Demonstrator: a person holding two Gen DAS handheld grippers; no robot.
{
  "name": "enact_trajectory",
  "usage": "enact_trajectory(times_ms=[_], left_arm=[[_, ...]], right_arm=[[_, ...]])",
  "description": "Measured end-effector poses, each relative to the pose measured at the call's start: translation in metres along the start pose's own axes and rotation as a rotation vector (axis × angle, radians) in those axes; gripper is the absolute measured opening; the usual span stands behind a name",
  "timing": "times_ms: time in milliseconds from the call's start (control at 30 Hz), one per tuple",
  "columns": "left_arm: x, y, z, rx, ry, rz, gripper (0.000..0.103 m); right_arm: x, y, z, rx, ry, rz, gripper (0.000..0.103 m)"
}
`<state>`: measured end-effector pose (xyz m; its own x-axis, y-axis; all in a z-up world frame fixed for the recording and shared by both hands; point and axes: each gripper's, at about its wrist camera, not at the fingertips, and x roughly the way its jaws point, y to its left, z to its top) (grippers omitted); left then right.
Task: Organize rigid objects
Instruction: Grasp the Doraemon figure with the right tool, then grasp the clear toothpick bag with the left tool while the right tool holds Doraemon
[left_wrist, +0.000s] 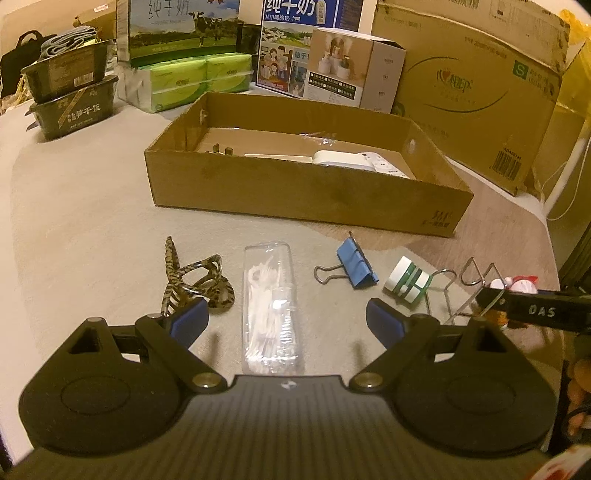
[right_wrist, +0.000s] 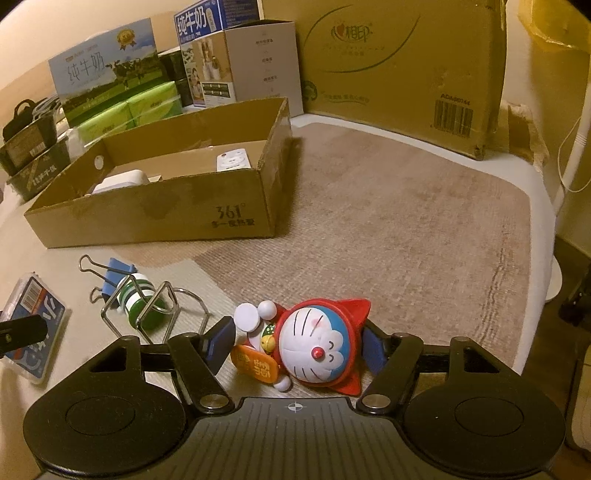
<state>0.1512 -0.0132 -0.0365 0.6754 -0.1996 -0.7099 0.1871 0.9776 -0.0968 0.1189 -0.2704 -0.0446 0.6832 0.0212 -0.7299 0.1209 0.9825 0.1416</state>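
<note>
Grippers tilt down toward the table, both at a slant, side by side. The left gripper (left_wrist: 287, 321) is spread wide, its blue pads well apart on either side of a clear plastic case (left_wrist: 270, 306) of white floss picks that lies flat and lengthwise between them; neither pad touches it, so nothing is gripped.

The right gripper (right_wrist: 295, 345) straddles a cat figurine (right_wrist: 317, 345) lying on its back at 6 o'clock on the table. The figurine has a round white face with whiskers and a red nose, a blue head inside a red hood with pointed ears, white round hands and an orange plaque on its belly. The left pad sits just beside its raised hand and plaque, and the right pad is against the hood; I cannot tell whether they actually press on it.

From the left gripper, a leopard-print hair claw (left_wrist: 195, 277) lies at 10 o'clock, a blue binder clip (left_wrist: 351, 267) at 1 o'clock, and a white and green roll (left_wrist: 406, 280) just beyond it, beside a bent wire stand (left_wrist: 461, 291). An open, shallow cardboard box (left_wrist: 295, 184) stands at 12 o'clock, with a white plug adapter (left_wrist: 384, 168) and another white device (left_wrist: 340, 158) inside. Milk cartons, green tissue packs and a big carton line the far edge.
</note>
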Motion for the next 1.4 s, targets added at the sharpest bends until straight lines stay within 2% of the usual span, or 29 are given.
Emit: enact_trajectory(times_ms=[167, 300, 567, 967, 1400], left_arm=[[0.004, -0.001, 0.0, 0.016, 0.007, 0.022, 0.08], [0.005, 0.001, 0.002, 0.014, 0.013, 0.025, 0.068], [0.004, 0.001, 0.002, 0.014, 0.022, 0.036, 0.029], [-0.018, -0.001, 0.002, 0.02, 0.005, 0.034, 0.027], [-0.046, -0.003, 0.021, 0.026, -0.052, 0.032, 0.027]], right_arm=[[-0.004, -0.003, 0.001, 0.004, -0.001, 0.001, 0.069], [-0.008, -0.006, 0.001, 0.008, -0.007, -0.004, 0.069], [-0.015, -0.008, 0.004, 0.008, -0.018, -0.005, 0.069], [-0.037, -0.004, 0.009, 0.006, -0.055, 0.016, 0.068], [-0.064, 0.008, 0.027, -0.014, -0.119, 0.076, 0.069]])
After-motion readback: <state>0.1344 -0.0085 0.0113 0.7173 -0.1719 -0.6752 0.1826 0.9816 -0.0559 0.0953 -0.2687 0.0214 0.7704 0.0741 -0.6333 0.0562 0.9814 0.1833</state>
